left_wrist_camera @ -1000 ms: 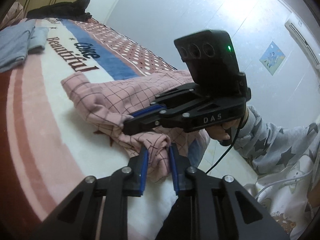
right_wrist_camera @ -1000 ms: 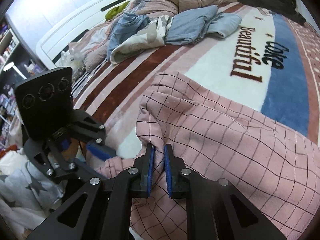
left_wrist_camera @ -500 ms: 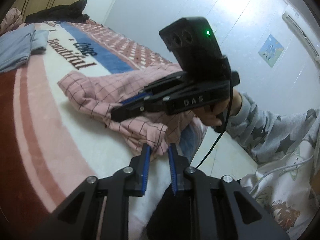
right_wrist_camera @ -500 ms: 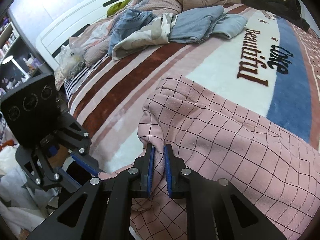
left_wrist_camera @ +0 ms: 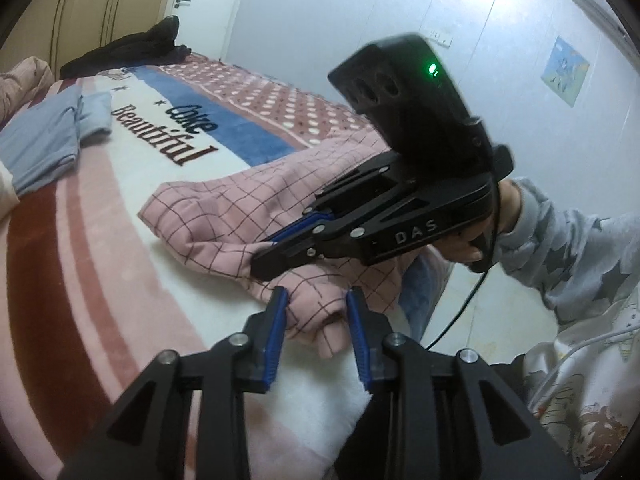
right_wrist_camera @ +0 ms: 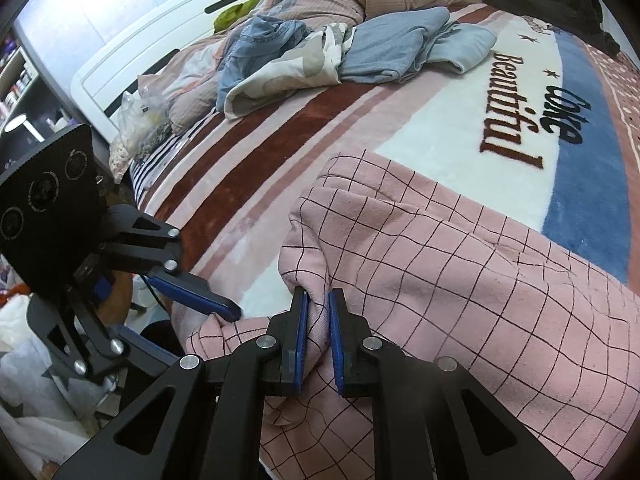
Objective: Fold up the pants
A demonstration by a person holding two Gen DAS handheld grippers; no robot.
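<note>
L gripper: angled down, jaws part-open & just been widening; a bunched fold of pants sits between the blue pads, left pad touching it, right pad just clear. R gripper: angled down more steeply, jaws pinched tight on a ridge of the same fabric, cloth squeezed between both pads. Seen from L cam, R gripper lies just beyond & above L fingertips, pointing left across them. A hand in a grey star-print sleeve grips its handle.
</note>
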